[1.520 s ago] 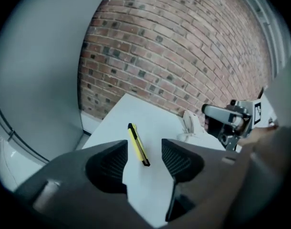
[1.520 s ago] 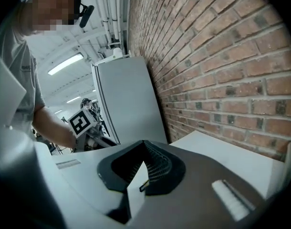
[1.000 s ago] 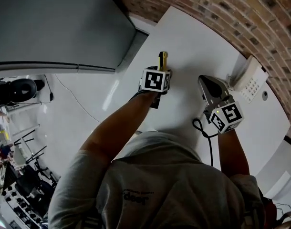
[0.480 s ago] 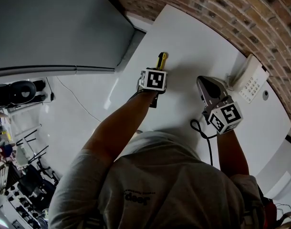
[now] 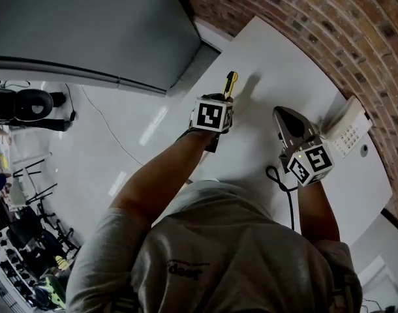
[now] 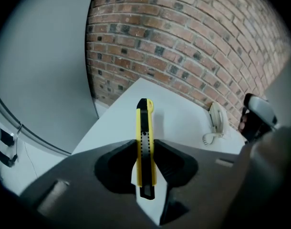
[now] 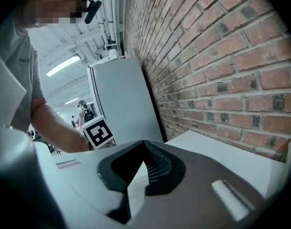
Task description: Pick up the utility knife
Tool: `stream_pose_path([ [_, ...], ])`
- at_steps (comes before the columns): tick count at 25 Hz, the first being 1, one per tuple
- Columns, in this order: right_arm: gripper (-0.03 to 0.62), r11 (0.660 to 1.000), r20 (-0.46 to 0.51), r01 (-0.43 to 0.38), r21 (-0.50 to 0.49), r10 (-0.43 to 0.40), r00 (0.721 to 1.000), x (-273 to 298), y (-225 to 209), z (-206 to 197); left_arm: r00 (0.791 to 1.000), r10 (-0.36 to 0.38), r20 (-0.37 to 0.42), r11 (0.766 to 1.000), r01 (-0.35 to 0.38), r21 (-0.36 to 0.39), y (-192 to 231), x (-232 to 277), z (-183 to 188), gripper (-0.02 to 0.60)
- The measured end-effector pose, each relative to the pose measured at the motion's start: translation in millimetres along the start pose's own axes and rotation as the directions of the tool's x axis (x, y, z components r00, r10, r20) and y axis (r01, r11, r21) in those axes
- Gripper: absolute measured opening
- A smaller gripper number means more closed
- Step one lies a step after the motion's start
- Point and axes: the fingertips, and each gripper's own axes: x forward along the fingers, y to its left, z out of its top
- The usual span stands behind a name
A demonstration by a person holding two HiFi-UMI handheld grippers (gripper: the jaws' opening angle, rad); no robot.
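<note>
Lifted since a second ago, the utility knife (image 5: 230, 83) no longer lies on the white table (image 5: 271, 64): the left gripper (image 5: 222, 104) has closed on it and raised it slightly, so its shadow (image 5: 251, 83) now falls apart from it, to the right. From the head view the knife sticks out beyond the gripper's marker cube (image 5: 212, 115), its long axis running away from the person and slightly rightward, toward the table's far edge by the grey cabinet (image 5: 88, 25). The right gripper (image 5: 282, 115) hovers over the table nearer the telephone (image 5: 346, 130), which sits against the brick wall (image 5: 329, 25), and a dark cable (image 5: 277, 178) loops just behind it. Seen from the left gripper view, the knife (image 6: 144, 123) stands straight up the picture, in line with the jaws, which press on its yellow body from both sides near mid-length. Its black slider strip faces the camera, one end pointing toward the brick wall (image 6: 183, 42) and the black-tipped end toward the camera; which end carries the blade I cannot tell. The table (image 6: 179, 113) and telephone (image 6: 216, 120) lie below and beyond. Along the right gripper view, the right gripper (image 7: 143, 144) has its tips together with nothing between them, aimed nearly level along the table (image 7: 217, 151) beside the wall (image 7: 222, 56), with the left gripper's cube (image 7: 98, 132) and the person's arm (image 7: 55, 128) to its left.
</note>
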Motion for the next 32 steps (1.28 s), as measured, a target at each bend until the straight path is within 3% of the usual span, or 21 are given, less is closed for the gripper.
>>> stream_pose_path([
  [8,0.009,0.989,-0.015,-0.136,-0.062,0.136,0.991,52.7,66.4,24.6,0.990,0.012,0.143,0.996,0.000,-0.085,45.9,-82.0,5.9,0.117],
  [15,0.009,0.945,-0.053,-0.299,-0.130,0.294,0.954,105.9,158.7,40.9,0.936,0.066,0.347,0.984,-0.003,-0.179,105.0,-178.8,-6.8,0.117],
  [22,0.009,0.867,-0.113,-0.465,-0.179,0.451,0.885,146.6,274.2,38.6,0.854,0.151,0.498,0.967,-0.023,-0.253,164.5,-275.9,-59.4,0.117],
  [32,0.009,0.719,-0.217,-0.661,-0.212,0.625,0.750,183.1,440.2,16.0,0.677,0.281,0.680,0.939,-0.049,-0.340,232.0,-413.4,-173.9,0.117],
])
